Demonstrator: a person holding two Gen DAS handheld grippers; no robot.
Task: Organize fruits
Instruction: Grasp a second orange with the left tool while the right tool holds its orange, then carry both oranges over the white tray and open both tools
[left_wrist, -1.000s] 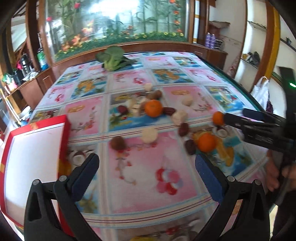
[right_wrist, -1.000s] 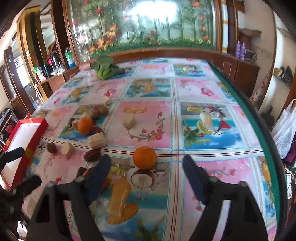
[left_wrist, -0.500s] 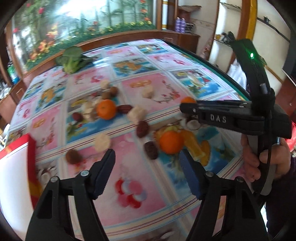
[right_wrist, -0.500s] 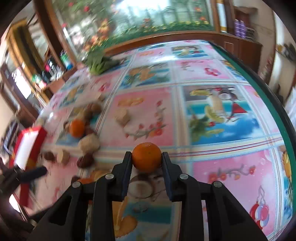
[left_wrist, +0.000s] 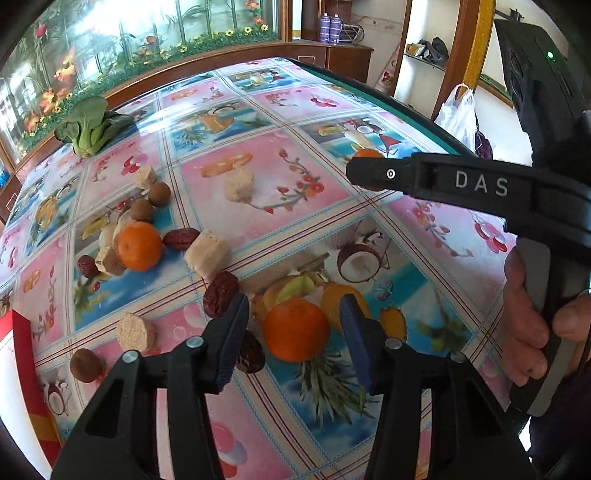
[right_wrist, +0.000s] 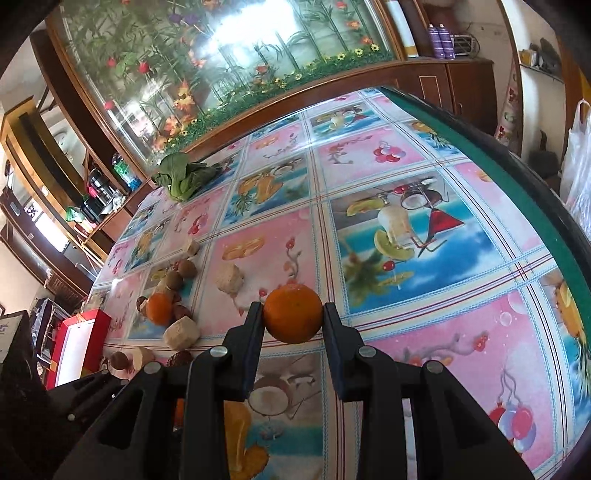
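A second ago both pairs of black plastic tongs stood wide over the table with nothing between their fingers; since then the left gripper (left_wrist: 291, 332) has swung across from the red-rimmed white box (left_wrist: 16, 373) to bracket a round, dimpled orange tangerine (left_wrist: 296, 329), and the right gripper (right_wrist: 293, 319) has shut on a second orange tangerine (right_wrist: 293, 314). The left jaws are closing, roughly half open, with the tangerine between the ribbed blue pads but a gap visible on each side, so nothing is gripped there. The right fingers press flat against both flanks of their fruit, which sits at the fingertips above the glossy fruit-printed plastic tablecloth (right_wrist: 406, 192) (whether it has left the surface cannot be told). In the left view that right tool crosses the frame as a long black bar, a person's hand (left_wrist: 528, 314) wrapped on its handle. A third tangerine (left_wrist: 139, 245) lies farther left among wrinkled dark-red dates (left_wrist: 220, 294), smooth brown round longans (left_wrist: 159, 193) and pale, crumbly cylindrical chunks (left_wrist: 208, 253). A leafy green bok choy (left_wrist: 90, 125) rests at the far edge, well apart from everything else.
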